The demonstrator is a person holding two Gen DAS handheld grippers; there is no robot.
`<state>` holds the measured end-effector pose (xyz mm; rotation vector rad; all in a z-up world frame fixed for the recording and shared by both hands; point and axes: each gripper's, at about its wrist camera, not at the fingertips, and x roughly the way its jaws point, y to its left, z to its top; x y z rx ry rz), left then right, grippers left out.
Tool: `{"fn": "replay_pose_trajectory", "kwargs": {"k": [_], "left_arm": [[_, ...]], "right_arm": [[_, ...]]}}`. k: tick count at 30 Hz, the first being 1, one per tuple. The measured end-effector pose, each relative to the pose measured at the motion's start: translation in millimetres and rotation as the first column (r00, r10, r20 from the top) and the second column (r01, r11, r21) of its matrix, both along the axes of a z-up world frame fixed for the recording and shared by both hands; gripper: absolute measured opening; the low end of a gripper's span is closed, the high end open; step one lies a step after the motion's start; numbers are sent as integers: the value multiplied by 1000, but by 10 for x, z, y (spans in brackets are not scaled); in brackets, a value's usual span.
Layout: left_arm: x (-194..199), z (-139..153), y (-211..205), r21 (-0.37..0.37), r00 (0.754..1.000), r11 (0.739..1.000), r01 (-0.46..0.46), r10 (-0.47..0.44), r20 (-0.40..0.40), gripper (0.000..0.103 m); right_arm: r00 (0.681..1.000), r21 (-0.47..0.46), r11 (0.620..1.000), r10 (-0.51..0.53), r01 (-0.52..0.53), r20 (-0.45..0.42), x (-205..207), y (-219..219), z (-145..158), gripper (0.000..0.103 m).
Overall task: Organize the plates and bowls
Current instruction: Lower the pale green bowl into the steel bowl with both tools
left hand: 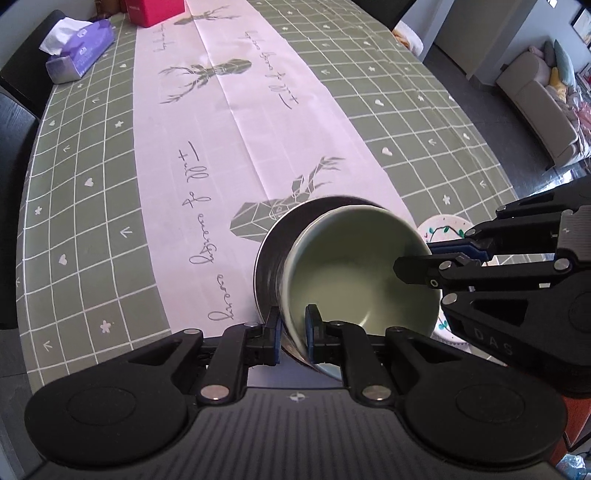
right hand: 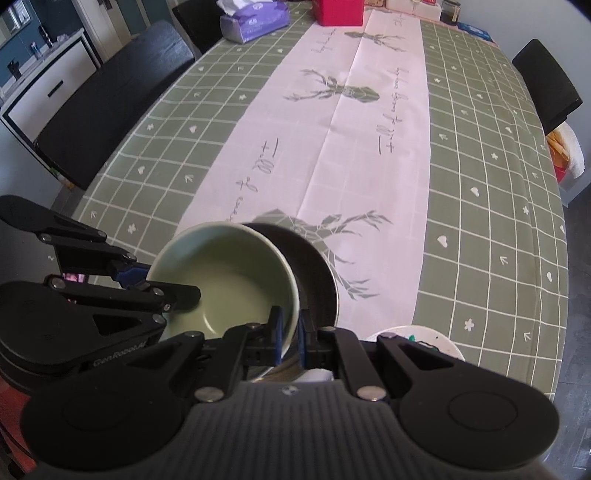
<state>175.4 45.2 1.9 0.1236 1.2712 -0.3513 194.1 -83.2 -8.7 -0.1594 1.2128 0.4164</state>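
Observation:
A pale green bowl (left hand: 354, 280) (right hand: 221, 280) sits tilted inside a dark bowl (left hand: 271, 254) (right hand: 317, 277) near the table's front edge. My left gripper (left hand: 293, 330) (right hand: 159, 282) is shut on the green bowl's rim, one finger inside and one outside. My right gripper (right hand: 291, 334) (left hand: 424, 254) pinches the opposite side of the same rim in the same way. A white plate (left hand: 445, 229) (right hand: 439, 338) with painted flowers lies just right of the bowls, partly hidden by the right gripper.
The table (left hand: 92, 221) (right hand: 498, 221) wears a green checked cloth with a white deer runner. A purple tissue box (left hand: 81, 48) (right hand: 255, 20) and a red box (left hand: 155, 11) (right hand: 338, 11) stand at the far end. Black chairs (right hand: 110, 103) flank it.

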Motion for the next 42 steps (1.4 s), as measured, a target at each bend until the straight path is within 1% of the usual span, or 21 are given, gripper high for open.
{"fn": "replay_pose_trajectory", "kwargs": {"k": [4,8,15,25,32,38,42], "left_arm": [[16,-72,-86,29,999,999,24,-23,-23,14],[49,-131,-135,47,998,998,41,-39,-46,15],[107,-186,-162,62,996,996,61,-56,-70,17],[177,-224,-116,36,993,997,65,-61,-104,20],[201,-202,-124,14,988,996,87,-84,-131,36],[219,-198,-116,4,985,995,97,-95,-147,37],[231,-165,-95,-15,982,994,109,-110,-157,44]], "right_arm": [[1000,-23,1000,11,-12,-20,29,-3,-75,6],[999,-26,1000,13,-14,-50,88,-29,-153,6],[998,-30,999,17,-19,-68,191,-5,-232,6],[997,-52,998,30,-33,-68,270,40,-286,6],[997,-60,998,30,-35,-73,311,62,-310,6],[996,-68,997,34,-39,-77,327,79,-317,6],[996,-72,997,35,-41,-83,344,85,-318,6]]}}
